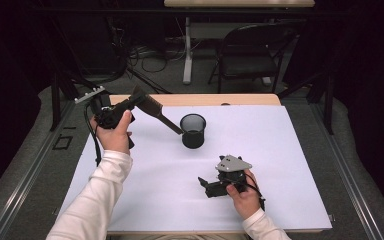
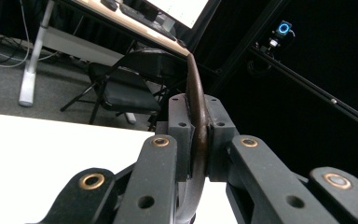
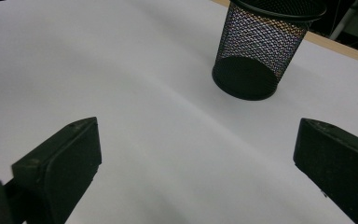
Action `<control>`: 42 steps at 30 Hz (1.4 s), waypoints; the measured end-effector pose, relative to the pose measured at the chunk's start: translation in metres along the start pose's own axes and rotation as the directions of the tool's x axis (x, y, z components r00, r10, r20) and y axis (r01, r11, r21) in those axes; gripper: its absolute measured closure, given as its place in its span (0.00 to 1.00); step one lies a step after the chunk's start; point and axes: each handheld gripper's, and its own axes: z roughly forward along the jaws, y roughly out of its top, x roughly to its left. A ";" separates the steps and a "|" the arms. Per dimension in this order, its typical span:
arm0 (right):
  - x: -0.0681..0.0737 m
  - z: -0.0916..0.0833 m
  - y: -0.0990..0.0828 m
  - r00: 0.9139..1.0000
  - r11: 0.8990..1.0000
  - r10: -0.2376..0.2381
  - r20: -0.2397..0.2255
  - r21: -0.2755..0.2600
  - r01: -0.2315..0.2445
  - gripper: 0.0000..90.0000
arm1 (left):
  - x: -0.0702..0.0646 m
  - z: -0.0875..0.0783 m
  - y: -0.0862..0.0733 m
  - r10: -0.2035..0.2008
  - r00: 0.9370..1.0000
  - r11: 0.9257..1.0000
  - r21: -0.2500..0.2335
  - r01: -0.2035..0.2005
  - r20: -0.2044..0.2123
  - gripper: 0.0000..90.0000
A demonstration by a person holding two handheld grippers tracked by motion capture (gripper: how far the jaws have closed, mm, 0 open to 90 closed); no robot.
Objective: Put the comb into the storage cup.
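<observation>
Sleeves come in at six o'clock of the high view. At about ten o'clock the left gripper (image 1: pixel 130 105) is raised off the table, jaws clamped on a comb (image 1: pixel 156 111); the left gripper view shows the comb's (image 2: pixel 198 116) dark spine pinched flat between the two pads. Its free end slants down toward four o'clock and stops just short of the rim of the mesh cup (image 1: pixel 193 131), which stands upright near the middle of the white sheet (image 1: pixel 290 165). At five o'clock the right gripper (image 1: pixel 206 183) rests low on the sheet, jaws wide apart with nothing between them; in its own view the cup (image 3: pixel 256 56) sits at one o'clock, well apart.

The step in hand looks like dropping the comb into the cup. To do it well, I would lift until the low tip clears the rim, centre that tip over the mouth, tilt the comb steeper, then lower it before letting go. A light cup may tip if the rim is nudged, so the idle right gripper could steady it.
</observation>
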 end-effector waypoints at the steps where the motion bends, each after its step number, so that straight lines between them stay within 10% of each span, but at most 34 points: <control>1: 0.000 0.000 0.000 1.000 1.000 0.003 -0.003 -0.001 -0.003 0.00 | -0.001 0.001 0.001 0.002 1.000 1.000 -0.001 -0.002 -0.003 0.94; 42: 0.002 0.003 -0.001 1.000 1.000 -0.017 0.013 0.010 0.017 0.00 | -0.017 0.054 0.012 0.023 0.995 0.999 0.029 -0.021 -0.099 0.94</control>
